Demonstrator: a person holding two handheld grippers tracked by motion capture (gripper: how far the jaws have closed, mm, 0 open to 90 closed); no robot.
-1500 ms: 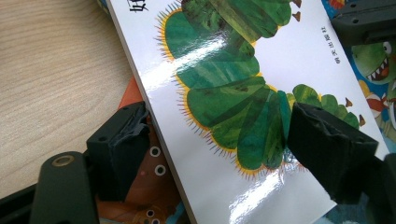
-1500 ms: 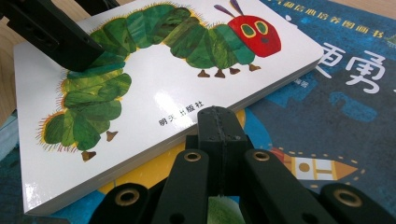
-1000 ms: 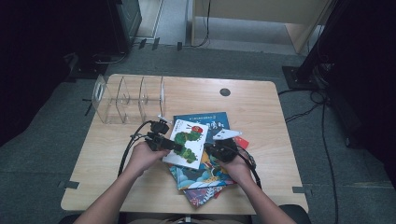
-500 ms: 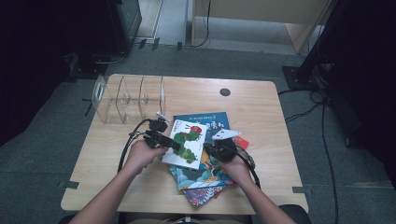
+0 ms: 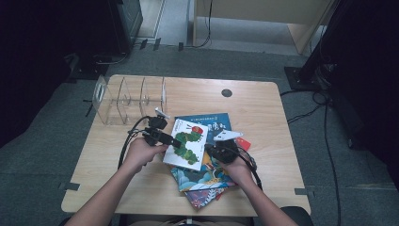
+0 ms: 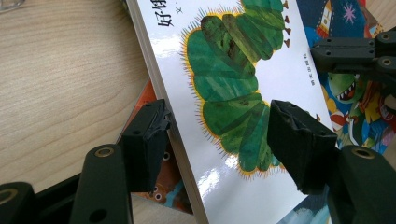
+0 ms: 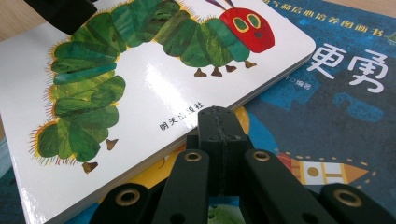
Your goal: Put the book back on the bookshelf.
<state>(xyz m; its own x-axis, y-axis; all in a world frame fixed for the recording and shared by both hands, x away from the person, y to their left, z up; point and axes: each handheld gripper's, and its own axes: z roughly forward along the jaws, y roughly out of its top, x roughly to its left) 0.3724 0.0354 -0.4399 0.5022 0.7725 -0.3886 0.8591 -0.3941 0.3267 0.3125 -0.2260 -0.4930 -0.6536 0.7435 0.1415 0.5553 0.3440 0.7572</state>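
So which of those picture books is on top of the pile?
The white caterpillar book. It lies over the dark blue book and the colourful ones, with the left gripper straddling its edge.

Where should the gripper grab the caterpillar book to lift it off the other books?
Probably the long left edge of the caterpillar book. It sticks out past the books underneath, so one jaw can slip under while the other sits on the cover. The left gripper already straddles that edge, its jaws just closing. The right gripper, shut, touches the opposite edge.
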